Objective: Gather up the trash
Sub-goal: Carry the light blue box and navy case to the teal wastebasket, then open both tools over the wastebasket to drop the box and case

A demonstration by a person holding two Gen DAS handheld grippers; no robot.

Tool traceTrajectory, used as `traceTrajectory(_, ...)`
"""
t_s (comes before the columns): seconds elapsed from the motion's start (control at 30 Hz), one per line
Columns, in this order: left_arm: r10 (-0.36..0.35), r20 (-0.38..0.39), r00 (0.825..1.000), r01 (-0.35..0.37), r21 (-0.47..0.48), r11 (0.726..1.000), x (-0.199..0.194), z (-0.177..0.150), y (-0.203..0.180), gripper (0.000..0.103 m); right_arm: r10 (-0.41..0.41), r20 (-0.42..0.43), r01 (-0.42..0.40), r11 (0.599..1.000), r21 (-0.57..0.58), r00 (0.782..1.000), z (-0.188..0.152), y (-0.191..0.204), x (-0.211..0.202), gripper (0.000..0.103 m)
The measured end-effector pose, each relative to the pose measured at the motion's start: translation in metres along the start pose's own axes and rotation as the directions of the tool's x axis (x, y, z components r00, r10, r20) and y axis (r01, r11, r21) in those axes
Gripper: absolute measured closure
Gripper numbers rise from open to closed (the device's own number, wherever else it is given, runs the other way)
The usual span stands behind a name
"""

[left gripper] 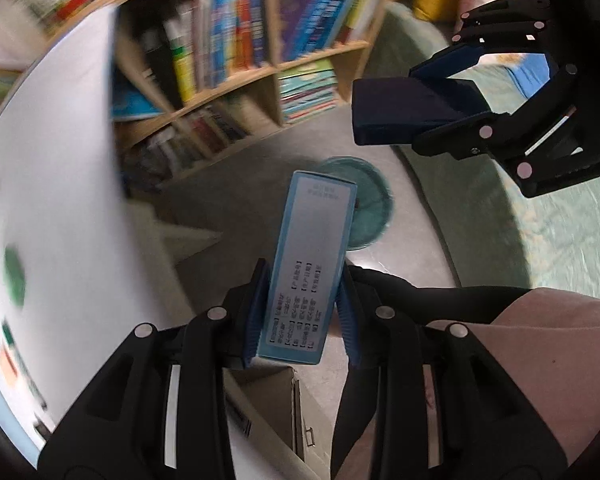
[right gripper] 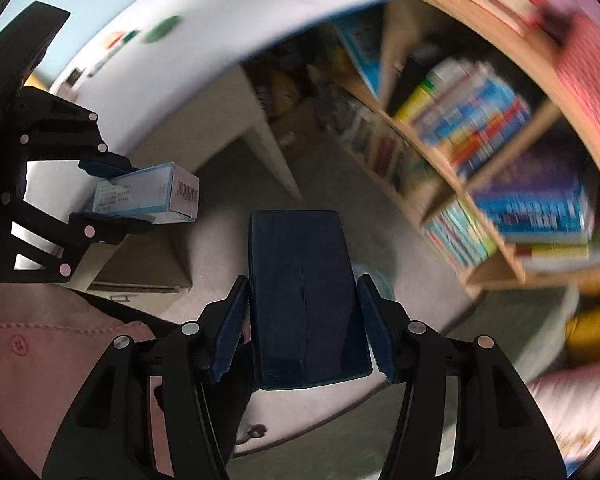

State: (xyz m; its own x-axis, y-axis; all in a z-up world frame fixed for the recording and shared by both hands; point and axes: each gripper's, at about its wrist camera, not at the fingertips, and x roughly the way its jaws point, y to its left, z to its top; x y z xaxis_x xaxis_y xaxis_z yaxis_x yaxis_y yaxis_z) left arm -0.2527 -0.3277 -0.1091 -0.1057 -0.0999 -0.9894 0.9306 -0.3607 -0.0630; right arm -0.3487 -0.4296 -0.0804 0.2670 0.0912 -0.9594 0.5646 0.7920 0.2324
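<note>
While the left tongs [left gripper: 302, 312] clamp a pale blue carton [left gripper: 314, 264] and the right tongs [right gripper: 302, 330] clamp a dark blue box [right gripper: 306, 300], both pieces are collected; dropping them into the teal bin [left gripper: 370, 204] below remains.

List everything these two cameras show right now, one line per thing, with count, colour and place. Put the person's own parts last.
light blue box: one, pale blue with a grey label, clamped in the left tool
dark box: one, navy, clamped in the right tool
bin: one, round, teal, on the floor below the light blue box
bookshelf: one, wooden, full of many-coloured books; count unreadable through blur
white table: one, white, beside the bookshelf, with small blurred items on it
cardboard box: one, brown, on the floor by the table
left tool: one, black with blue pads
right tool: one, black with blue pads
sleeve: one, pink, at the frame edge
</note>
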Motion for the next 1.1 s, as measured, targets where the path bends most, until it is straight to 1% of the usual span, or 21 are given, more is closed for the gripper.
traceTrajectory(0.03, -0.007, -0.004, 1.000, 0.007, 0.026, 1.000, -0.001, 0.006, -0.011, 0.073, -0.003, -0.001, 0.003, 1.000, 0.030, 1.000, -0.009, -0.006, -0.001, 0.047)
traceTrajectory(0.17, -0.019, -0.022, 1.000, 0.021, 0.113, 0.993, 0.004, 0.023, -0.035, 0.073, -0.008, 0.005, 0.007, 0.994, 0.107, 1.000, -0.035, -0.022, -0.005, 0.047)
traceTrajectory(0.2, -0.020, -0.026, 0.999, 0.023, 0.128, 0.991, -0.005, 0.024, -0.041, 0.073, -0.011, 0.007, 0.010, 0.993, 0.121, 1.000, -0.039, -0.023, -0.006, 0.047)
traceTrajectory(0.23, -0.023, -0.032, 0.999, 0.028, 0.152, 0.988, -0.003, 0.029, -0.048, 0.073, -0.012, 0.009, 0.011, 0.990, 0.137, 1.000, -0.044, -0.026, -0.007, 0.047)
traceTrajectory(0.53, -0.039, -0.055, 0.998, 0.053, 0.269, 0.962, 0.013, 0.055, -0.081, 0.073, -0.029, 0.026, 0.021, 0.967, 0.253, 0.999, -0.082, -0.045, -0.014, 0.047)
traceTrajectory(0.77, -0.040, -0.072, 0.997, 0.061, 0.318, 0.946, 0.020, 0.067, -0.095, 0.073, -0.023, 0.033, 0.012, 0.954, 0.300, 0.999, -0.099, -0.053, -0.016, 0.047)
traceTrajectory(1.1, -0.056, -0.085, 0.995, 0.080, 0.321, 0.944, 0.025, 0.078, -0.096, 0.073, -0.021, 0.045, 0.006, 0.952, 0.307, 0.999, -0.101, -0.060, -0.018, 0.047)
